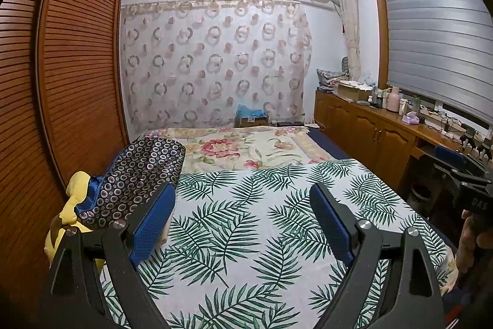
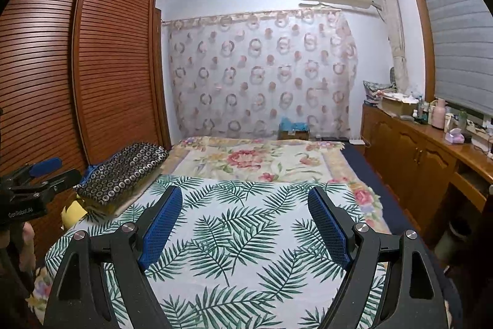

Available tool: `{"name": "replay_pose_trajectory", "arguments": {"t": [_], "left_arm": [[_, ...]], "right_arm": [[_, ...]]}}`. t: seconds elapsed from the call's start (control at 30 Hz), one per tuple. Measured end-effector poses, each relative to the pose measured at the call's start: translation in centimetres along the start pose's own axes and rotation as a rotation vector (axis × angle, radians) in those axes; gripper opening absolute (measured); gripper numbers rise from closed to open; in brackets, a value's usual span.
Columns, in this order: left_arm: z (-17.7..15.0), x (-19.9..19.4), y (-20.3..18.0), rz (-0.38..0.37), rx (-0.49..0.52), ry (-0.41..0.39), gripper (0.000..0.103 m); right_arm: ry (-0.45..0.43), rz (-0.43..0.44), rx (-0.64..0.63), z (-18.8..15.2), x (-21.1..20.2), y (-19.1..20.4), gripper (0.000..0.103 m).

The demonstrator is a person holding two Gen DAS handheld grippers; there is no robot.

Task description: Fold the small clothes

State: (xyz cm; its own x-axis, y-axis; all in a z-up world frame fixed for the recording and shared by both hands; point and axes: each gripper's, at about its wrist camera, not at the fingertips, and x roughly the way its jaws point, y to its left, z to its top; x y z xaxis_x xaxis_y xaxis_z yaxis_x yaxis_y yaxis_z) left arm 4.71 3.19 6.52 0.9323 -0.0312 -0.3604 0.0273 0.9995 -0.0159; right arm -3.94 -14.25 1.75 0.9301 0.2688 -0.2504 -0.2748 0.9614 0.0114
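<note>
Both tools hang above a bed spread with a white sheet printed with green palm fronds (image 1: 246,224), and neither touches any cloth. The left gripper (image 1: 243,199) has its blue-padded black fingers (image 1: 154,224) spread wide with only the leaf print showing between them; the right gripper (image 2: 245,201) is likewise spread apart and carries nothing. In the left wrist view, the small clothes sit at about ten o'clock from the fingers: a dark folded garment dotted with pale rings and edged in bright blue (image 1: 138,174), resting on top of a crumpled yellow cloth (image 1: 72,205) at the bed's edge, just beside the brown slatted wooden wardrobe door (image 1: 71,57). In the right wrist view the same dark ringed garment (image 2: 123,171) lies at about ten o'clock too, well apart from the right fingers, with the left tool's black body visible at nine o'clock. Beyond the palm sheet, at twelve o'clock, lies a cream floral quilt with pink roses (image 1: 234,147), and behind it hangs a sheer curtain patterned with rings (image 1: 215,60). A wooden cabinet counter crowded with bottles (image 1: 385,125) runs along at two o'clock.
</note>
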Motion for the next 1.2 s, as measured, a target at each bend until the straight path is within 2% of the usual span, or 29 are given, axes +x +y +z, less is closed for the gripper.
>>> {"name": "replay_pose_trajectory", "arguments": {"t": [1.2], "left_arm": [[-0.2,-0.2,0.2,0.01,0.005,0.003,0.089]], "right_arm": [[0.008,0.0,0.002,0.5,0.1,-1.4,0.085]]}}
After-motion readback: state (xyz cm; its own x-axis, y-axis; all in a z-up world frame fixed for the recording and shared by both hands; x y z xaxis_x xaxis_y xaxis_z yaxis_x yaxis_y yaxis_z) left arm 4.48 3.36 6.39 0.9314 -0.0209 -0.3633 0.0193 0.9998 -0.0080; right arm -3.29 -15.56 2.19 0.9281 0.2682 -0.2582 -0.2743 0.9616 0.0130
